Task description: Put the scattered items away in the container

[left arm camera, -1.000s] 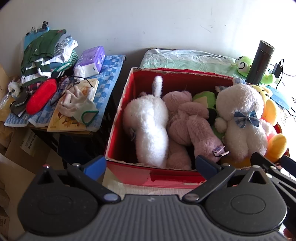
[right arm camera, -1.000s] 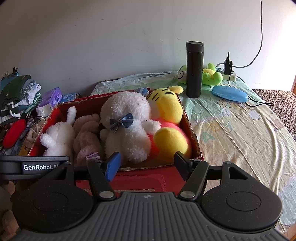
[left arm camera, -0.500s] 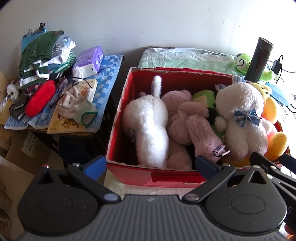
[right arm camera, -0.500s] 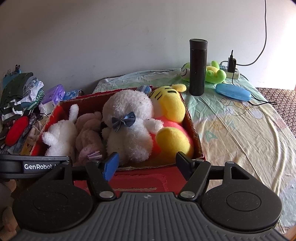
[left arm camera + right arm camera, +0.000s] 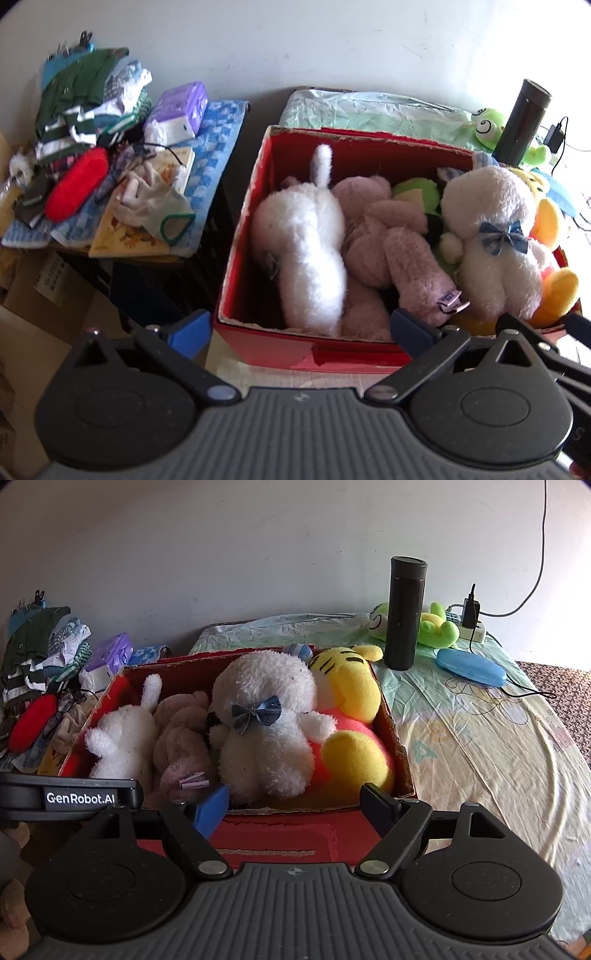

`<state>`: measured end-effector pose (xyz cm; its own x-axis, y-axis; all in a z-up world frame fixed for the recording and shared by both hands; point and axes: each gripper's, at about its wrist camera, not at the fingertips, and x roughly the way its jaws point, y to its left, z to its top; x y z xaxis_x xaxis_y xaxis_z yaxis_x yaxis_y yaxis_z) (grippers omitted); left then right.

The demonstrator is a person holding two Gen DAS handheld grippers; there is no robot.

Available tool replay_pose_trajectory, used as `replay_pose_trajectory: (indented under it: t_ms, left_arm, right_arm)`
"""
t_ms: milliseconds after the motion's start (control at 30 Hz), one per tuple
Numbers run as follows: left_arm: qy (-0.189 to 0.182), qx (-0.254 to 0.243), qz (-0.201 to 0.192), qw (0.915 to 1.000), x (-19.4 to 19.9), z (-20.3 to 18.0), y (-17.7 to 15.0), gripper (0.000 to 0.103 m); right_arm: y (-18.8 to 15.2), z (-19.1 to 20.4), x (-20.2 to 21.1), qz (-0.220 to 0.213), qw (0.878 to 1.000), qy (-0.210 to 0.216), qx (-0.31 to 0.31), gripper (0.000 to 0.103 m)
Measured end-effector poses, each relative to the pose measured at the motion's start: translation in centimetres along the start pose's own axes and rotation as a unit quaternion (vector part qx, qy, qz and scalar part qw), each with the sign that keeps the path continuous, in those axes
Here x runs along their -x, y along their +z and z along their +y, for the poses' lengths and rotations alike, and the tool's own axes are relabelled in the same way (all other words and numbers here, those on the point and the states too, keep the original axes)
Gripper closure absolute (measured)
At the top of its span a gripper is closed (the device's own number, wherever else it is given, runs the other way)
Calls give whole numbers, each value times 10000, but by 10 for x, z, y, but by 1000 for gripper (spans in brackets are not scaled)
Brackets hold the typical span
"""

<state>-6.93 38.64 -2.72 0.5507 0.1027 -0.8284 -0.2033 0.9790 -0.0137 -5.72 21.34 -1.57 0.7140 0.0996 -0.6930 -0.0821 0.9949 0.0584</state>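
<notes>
A red cardboard box (image 5: 258, 206) (image 5: 402, 760) stands on the bed, packed with plush toys: a white rabbit (image 5: 306, 251) (image 5: 122, 738), a pink one (image 5: 388, 243) (image 5: 181, 738), a white one with a blue bow (image 5: 487, 236) (image 5: 266, 731) and a yellow one (image 5: 351, 716). A green frog plush (image 5: 432, 627) (image 5: 484, 123) lies outside the box beside a black flask (image 5: 404, 613). My left gripper (image 5: 301, 326) hangs open before the box's near wall, nothing between its fingers. My right gripper (image 5: 295, 805) is near the box's front edge, its jaws opening, with nothing between them.
A side stand at the left carries folded clothes (image 5: 85, 99), a purple tissue pack (image 5: 181, 107), a red pouch (image 5: 74, 184) and a book. On the bed sheet (image 5: 480, 746) lie a blue case (image 5: 471, 666) and a power strip with charger (image 5: 469, 620). Cardboard boxes sit lower left.
The right gripper's fingers have spread wider apart. Both views shifted slightly; the toys in the box have not moved.
</notes>
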Motion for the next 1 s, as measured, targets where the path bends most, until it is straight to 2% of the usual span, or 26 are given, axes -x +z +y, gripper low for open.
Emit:
replay_pose_trajectory:
  t_ms: [67,133,233,300,500,667,1000]
  left_arm:
    - [41,-124,-180,9998,7,-2,1,1]
    - [71,-114,-378,9992,17,-2,4,1]
    - [-123,-50,-644,9978,37,1,12,1]
    - [-85,-139,-697,9974,42,-3,16,1]
    - [-31,-64,-405,9992,28,-4,20,1]
    - [65,-87,-439,9990,28,-5,16,1]
    - [-136,-72,-354,9993,23,-8,16,2]
  right_arm:
    - [4,-4,3,-12,9997,166,-188,31]
    - [11,-8,4,12,9992,213,-331,31]
    - [22,-13,10,-159,9988,55,-458,30]
    - [28,-13,9,-169,9990,-45,-410,30]
    - [37,-7,1,10,9996,-210,-184,28]
    - [39,-6,-2,59,9995,-273,-160,28]
    - [42,-4,-4,76,9995,-288,-44,26]
